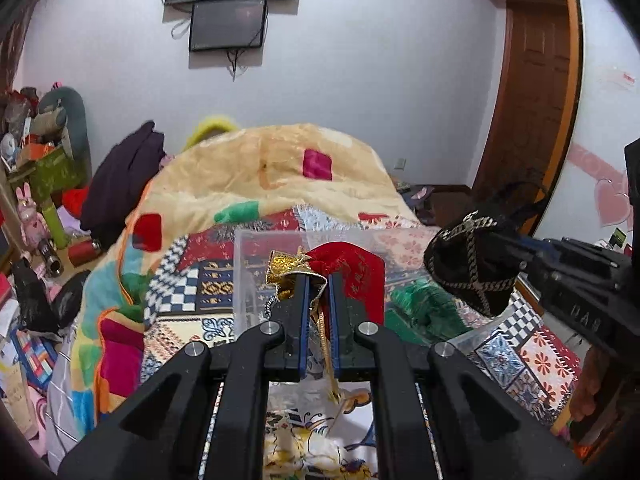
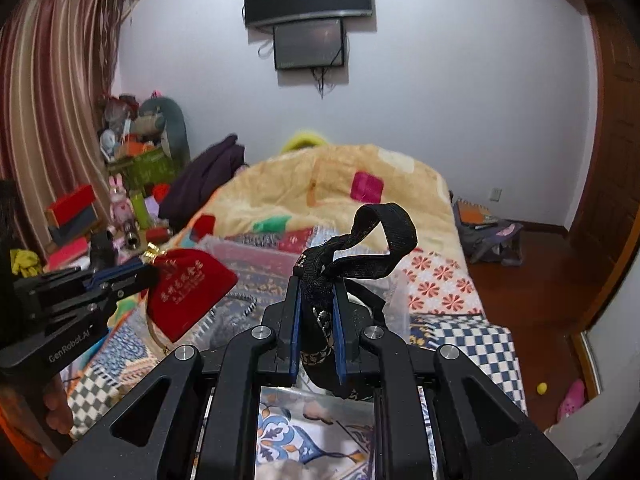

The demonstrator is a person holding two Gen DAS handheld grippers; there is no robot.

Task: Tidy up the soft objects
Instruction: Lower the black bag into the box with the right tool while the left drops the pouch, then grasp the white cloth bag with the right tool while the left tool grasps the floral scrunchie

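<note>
My left gripper [image 1: 319,280] is shut on a red velvet pouch [image 1: 352,272] with a gold ribbon, held above a clear plastic box [image 1: 256,240] on the bed. The pouch also shows in the right wrist view [image 2: 188,292], hanging from the left gripper [image 2: 148,270]. My right gripper [image 2: 316,284] is shut on the black strap [image 2: 376,236] of a black pouch with gold trim [image 1: 468,264], which hangs in the air to the right of the box. The box also shows in the right wrist view [image 2: 248,252], below and between both grippers.
A patterned bedspread [image 1: 536,356] and a yellow quilt [image 1: 260,176] cover the bed. Green fabric [image 1: 424,308] lies by the box. Cluttered boxes and toys [image 2: 132,184] stand at the left. A backpack [image 2: 488,236] lies on the wooden floor at the right.
</note>
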